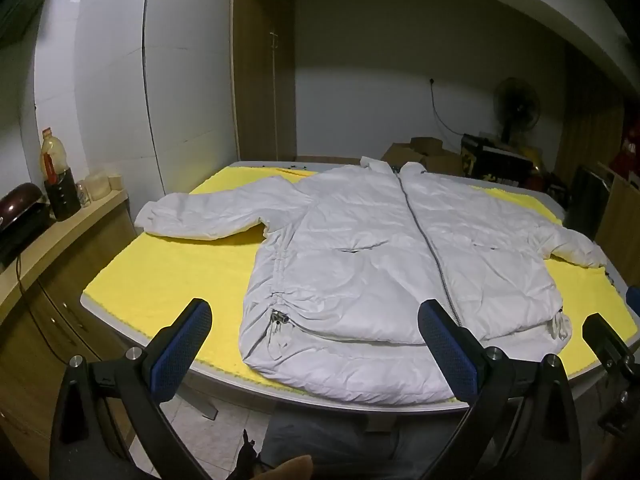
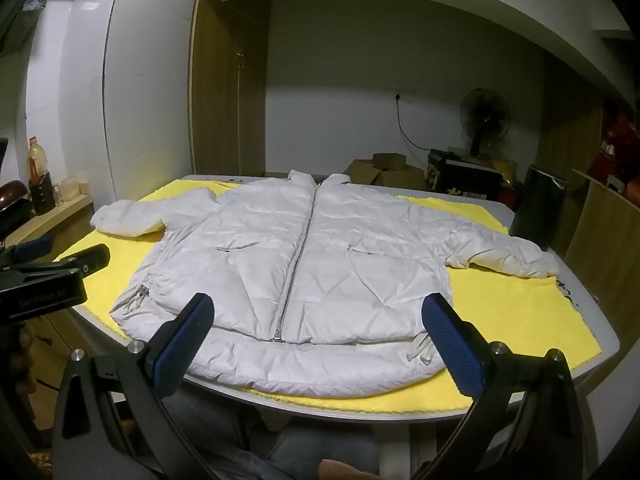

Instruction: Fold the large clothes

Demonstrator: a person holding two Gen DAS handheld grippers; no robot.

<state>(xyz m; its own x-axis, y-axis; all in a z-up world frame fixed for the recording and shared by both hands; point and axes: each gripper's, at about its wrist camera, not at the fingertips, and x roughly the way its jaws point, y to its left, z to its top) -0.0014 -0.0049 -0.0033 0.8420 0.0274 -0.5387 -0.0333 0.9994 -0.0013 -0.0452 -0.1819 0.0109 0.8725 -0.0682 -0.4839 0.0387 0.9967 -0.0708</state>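
Jacket (image 2: pixel 304 248): pale puffy cloth with a slight sheen, wrinkled – metal zipper (image 2: pixel 294 268) down its middle. Under jacket: fuzzy matt yellow cloth (image 2: pixel 520 312). Left of jacket: wood-look counter (image 1: pixel 60 232), glossy white tiled wall (image 1: pixel 112 80).

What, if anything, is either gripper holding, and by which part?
Nothing. The left gripper and right gripper are both open, short of the jacket.

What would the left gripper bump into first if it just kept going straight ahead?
Probably the near hem of the white puffer jacket on the yellow mat. The left gripper is open, short of the table edge and apparently above it, so depth is uncertain.
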